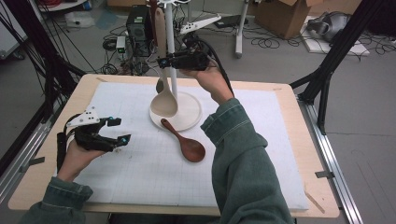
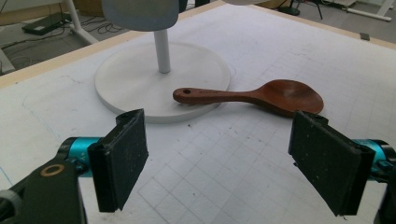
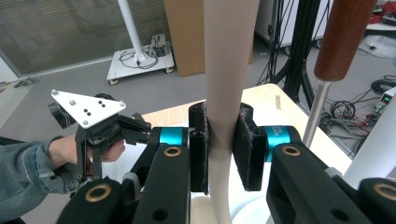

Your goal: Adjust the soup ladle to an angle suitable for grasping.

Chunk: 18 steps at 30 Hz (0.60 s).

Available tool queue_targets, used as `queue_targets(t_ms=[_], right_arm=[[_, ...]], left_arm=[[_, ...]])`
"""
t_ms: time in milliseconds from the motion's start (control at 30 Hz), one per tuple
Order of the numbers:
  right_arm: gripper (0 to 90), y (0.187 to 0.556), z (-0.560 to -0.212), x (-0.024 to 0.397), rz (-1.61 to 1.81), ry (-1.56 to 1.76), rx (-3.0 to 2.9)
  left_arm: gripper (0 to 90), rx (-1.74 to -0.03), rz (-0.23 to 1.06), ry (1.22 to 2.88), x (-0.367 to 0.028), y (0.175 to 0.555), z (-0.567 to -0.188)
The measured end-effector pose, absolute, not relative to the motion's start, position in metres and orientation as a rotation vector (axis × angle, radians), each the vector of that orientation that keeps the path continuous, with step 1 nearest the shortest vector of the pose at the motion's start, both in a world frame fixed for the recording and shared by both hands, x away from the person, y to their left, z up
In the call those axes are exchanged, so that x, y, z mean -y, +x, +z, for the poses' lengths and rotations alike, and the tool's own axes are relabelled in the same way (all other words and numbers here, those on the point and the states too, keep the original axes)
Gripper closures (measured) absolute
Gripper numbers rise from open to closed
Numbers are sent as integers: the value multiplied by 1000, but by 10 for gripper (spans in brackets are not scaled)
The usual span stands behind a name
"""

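A pale wooden spoon (image 1: 164, 103) hangs upright beside the white stand's pole (image 1: 170, 42), its bowl just above the round base (image 1: 189, 116). My right gripper (image 1: 164, 61) is shut on its handle (image 3: 224, 93), and the black pads (image 3: 247, 144) press it from both sides. A dark brown wooden spoon (image 1: 184, 142) lies on the mat with its handle end resting on the base's rim. My left gripper (image 1: 119, 130) stays low at the left, open and with nothing in it. Its view has the dark spoon (image 2: 252, 95) ahead of the wide-apart jaws.
A utensil with a brown handle (image 3: 343, 37) and a metal shaft hangs on the stand near the pale spoon. A white gridded mat (image 1: 140, 172) covers the wooden table (image 1: 317, 186). Cables, a cardboard box (image 1: 285, 14) and black frame legs stand beyond the table.
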State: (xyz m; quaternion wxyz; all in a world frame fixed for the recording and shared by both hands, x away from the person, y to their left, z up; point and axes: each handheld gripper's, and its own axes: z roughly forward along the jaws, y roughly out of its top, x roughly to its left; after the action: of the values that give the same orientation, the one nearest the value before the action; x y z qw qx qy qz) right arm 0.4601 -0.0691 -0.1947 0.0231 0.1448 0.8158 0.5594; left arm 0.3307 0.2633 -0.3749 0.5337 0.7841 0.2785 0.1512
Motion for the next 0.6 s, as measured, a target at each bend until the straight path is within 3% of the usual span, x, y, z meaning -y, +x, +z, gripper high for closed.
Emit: queue_targets(t_ms=[600], right_arm=[[777,473,-194,68,1749,457,-2546]], left_arm=[[200,-663,374,1877,-264,330,-374]])
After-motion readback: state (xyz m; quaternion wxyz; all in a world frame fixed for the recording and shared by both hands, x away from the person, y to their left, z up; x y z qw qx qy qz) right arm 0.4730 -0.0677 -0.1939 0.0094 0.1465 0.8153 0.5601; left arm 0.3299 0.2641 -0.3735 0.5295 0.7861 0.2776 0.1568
